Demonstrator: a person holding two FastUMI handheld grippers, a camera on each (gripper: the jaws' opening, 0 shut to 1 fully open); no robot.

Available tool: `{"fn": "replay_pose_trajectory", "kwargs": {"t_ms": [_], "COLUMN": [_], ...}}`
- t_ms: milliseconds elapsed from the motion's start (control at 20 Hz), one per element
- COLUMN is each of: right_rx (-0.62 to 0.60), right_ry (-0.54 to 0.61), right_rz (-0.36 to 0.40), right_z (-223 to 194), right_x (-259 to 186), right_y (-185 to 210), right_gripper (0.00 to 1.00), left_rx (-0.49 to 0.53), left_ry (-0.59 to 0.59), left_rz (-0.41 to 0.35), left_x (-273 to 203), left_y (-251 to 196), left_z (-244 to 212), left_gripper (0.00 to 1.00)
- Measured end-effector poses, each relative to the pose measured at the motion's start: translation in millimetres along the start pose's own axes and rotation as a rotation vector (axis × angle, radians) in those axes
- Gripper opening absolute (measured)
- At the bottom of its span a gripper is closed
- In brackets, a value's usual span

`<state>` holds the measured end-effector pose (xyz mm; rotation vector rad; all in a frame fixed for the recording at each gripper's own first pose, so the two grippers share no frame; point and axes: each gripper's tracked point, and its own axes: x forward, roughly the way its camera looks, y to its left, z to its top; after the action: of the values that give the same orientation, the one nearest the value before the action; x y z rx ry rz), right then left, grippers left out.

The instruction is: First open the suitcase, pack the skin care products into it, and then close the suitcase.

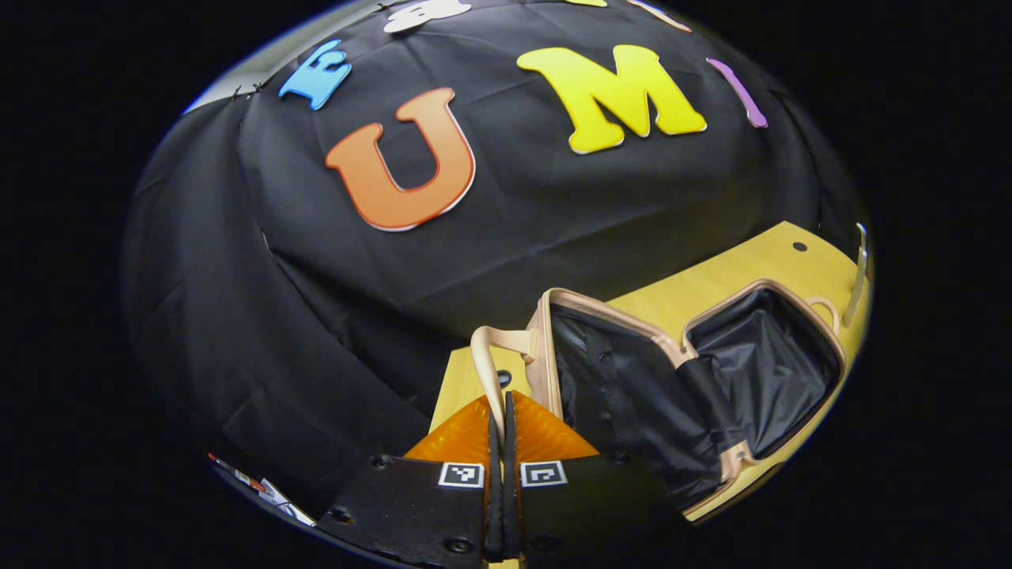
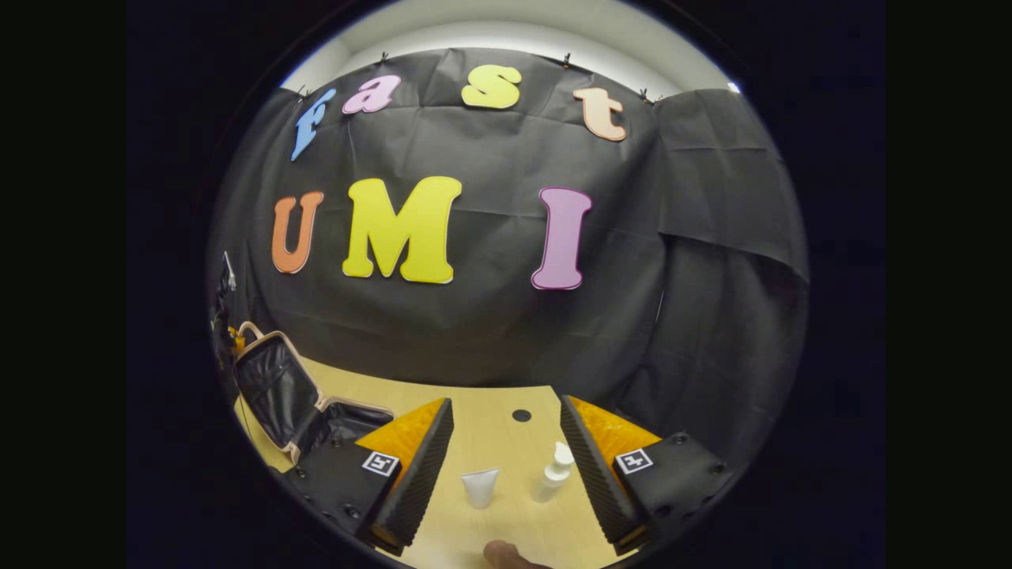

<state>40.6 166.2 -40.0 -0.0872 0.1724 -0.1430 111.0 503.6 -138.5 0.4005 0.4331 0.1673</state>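
- L gripper: your jaws are pressed together, pads flat against each other w/ just a thin dark seam between them. The beige handle strap runs down into that seam at the tips, so it looks pinched there; can't tell for sure how much of it is caught.
- Just past the L tips & off to their right: the suitcase lies open on the wood table, beige rim, black lining. Near half sits right beside your jaws, its rim just right of the pads.
- Farther right of the L jaws: the other half of the case, also showing black lining, joined to the near half by a black fabric fold. A small beige loop sits at its far edge.
- Beyond the L tips: black cloth wall.
- R gripper: your jaws stand wide, nothing between the pads touching them.
- Between the R jaws, near: a small white tube, standing on its flat end, closer to the left pad but apart from it.
- Also between the R jaws, just right of the tube: a white pump bottle, upright, near the right pad, not touching it. Tube & bottle stand apart from each other.
- At the bottom edge below the tube: a fingertip-like bit, too cut off to tell more.
- Farther ahead between the R jaws: a dark round hole in the tabletop.
- Well left of the R left jaw: the open suitcase again, lid propped up, black inside.
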Motion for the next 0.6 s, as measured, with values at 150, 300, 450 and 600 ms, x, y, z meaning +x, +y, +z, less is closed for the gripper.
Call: {"fn": "replay_pose_trajectory", "kwargs": {"t_ms": [150, 300, 450, 600], "right_rx": [0.015, 0.002, -0.009, -0.022], "right_ry": [-0.006, 0.041, 0.044, 0.074], "right_rz": [-0.035, -0.043, -0.076, -0.111], "right_z": [1, -13, -15, -24], "right_x": [0, 3, -1, -6], "right_y": [-8, -8, -21, -39], "right_gripper": [0.8, 0.8, 0.81, 0.8], "left_rx": [-0.043, -0.115, -0.127, -0.149], "left_ry": [0.075, 0.141, 0.207, 0.238], "left_rz": [-0.016, -0.053, -0.089, -0.123], "left_x": [18, 42, 57, 72], "left_y": [6, 1, -7, -15], "left_z": [-44, -87, -125, -147], "left_gripper": [0.03, 0.03, 0.03, 0.03]}}
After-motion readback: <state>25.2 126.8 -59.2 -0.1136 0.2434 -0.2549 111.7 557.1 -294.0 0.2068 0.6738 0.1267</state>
